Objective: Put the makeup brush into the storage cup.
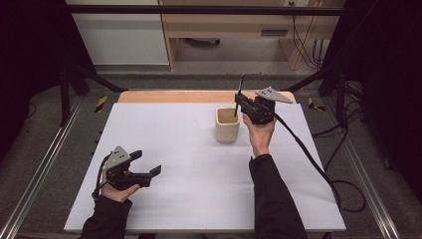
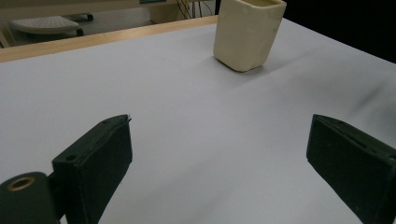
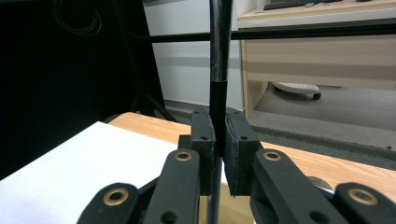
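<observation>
A cream, square-sided cup [image 1: 227, 125] stands upright on the white table sheet [image 1: 189, 174], right of the middle; the left gripper view shows the cup [image 2: 247, 32] far ahead. My right gripper [image 1: 239, 102] hovers just right of the cup, shut on a thin black pen [image 1: 239, 94]. The pen is nearly upright, and its lower end hangs over the cup's mouth. In the right gripper view the pen [image 3: 219, 56] is pinched between the pads of the right gripper [image 3: 219, 135]. My left gripper [image 1: 148, 163] rests at the front left, open, and the same left gripper [image 2: 217, 154] has nothing between its fingers.
The right gripper's cable [image 1: 308, 154] trails over the sheet's right side to the floor. A wooden table edge [image 1: 174, 96] borders the sheet at the back. Metal rails [image 1: 45, 164] run along both sides, and a dark frame bar [image 1: 199, 10] crosses overhead.
</observation>
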Motion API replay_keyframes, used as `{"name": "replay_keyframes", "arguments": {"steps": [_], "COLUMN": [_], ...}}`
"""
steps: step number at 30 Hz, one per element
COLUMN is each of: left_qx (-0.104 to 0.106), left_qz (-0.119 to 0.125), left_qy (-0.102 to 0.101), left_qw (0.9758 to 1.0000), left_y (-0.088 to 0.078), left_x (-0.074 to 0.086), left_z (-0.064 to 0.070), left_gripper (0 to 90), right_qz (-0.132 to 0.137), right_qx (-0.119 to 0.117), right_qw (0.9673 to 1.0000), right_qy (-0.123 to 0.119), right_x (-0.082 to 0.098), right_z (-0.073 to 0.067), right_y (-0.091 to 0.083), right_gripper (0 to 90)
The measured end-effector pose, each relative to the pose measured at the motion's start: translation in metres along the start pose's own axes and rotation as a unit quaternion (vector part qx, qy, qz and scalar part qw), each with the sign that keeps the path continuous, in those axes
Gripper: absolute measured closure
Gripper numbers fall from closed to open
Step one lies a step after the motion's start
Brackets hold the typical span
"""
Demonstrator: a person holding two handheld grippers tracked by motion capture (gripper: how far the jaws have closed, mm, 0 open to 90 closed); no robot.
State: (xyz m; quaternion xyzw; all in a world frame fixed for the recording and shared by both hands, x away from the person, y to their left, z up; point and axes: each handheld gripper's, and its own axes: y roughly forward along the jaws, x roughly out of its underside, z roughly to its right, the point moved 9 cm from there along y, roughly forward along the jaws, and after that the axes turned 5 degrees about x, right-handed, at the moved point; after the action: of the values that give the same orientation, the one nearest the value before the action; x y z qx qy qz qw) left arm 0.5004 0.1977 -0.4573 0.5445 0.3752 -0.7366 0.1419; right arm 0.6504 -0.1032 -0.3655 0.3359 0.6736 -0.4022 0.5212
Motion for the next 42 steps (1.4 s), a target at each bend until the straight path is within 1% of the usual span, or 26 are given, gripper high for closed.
{"name": "replay_keyframes", "arguments": {"steps": [1, 6, 7, 17, 20, 23, 26, 29, 40, 42], "left_qx": [0.001, 0.001, 0.001, 0.001, 0.001, 0.002, 0.001, 0.001, 0.0, 0.0], "left_qz": [0.0, -0.002, -0.002, -0.003, -0.002, -0.004, -0.004, -0.003, -0.005, -0.006], "left_qy": [0.0, 0.002, 0.002, 0.003, 0.002, 0.003, 0.004, 0.004, 0.004, 0.004], "left_qw": [1.0, 1.0, 1.0, 1.0, 1.0, 1.0, 1.0, 1.0, 1.0, 1.0], "left_y": [0.0, 0.001, 0.001, 0.001, 0.001, 0.002, 0.002, 0.001, 0.002, 0.002], "left_x": [0.0, 0.0, 0.0, 0.001, 0.0, 0.001, 0.001, 0.001, 0.001, 0.002], "left_z": [0.0, 0.001, 0.001, 0.002, 0.002, 0.003, 0.003, 0.002, 0.002, 0.002], "left_gripper": [6.6, 6.6, 6.6, 6.6, 6.7, 6.6, 6.6, 6.6, 6.6, 6.7], "right_qz": [0.002, -0.007, -0.009, -0.021, -0.026, -0.036, -0.038, -0.048, -0.067, -0.07], "right_qx": [-0.001, 0.001, 0.001, 0.004, 0.003, 0.004, 0.003, 0.005, -0.001, -0.001], "right_qw": [1.0, 1.0, 1.0, 0.9997, 0.9996, 0.9993, 0.9992, 0.9989, 0.9977, 0.9974], "right_qy": [-0.001, 0.0, -0.003, -0.008, -0.004, -0.008, -0.005, -0.002, -0.009, -0.014], "right_x": [0.0, 0.007, 0.009, 0.022, 0.027, 0.036, 0.042, 0.051, 0.071, 0.074], "right_z": [-0.001, 0.0, -0.001, -0.002, -0.001, -0.001, 0.001, 0.003, 0.003, 0.003], "right_y": [0.002, 0.01, 0.011, 0.02, 0.023, 0.025, 0.027, 0.028, 0.028, 0.027], "right_gripper": [83.6, 83.7, 83.7, 83.6, 83.6, 83.6, 83.6, 83.5, 83.4, 83.5]}}
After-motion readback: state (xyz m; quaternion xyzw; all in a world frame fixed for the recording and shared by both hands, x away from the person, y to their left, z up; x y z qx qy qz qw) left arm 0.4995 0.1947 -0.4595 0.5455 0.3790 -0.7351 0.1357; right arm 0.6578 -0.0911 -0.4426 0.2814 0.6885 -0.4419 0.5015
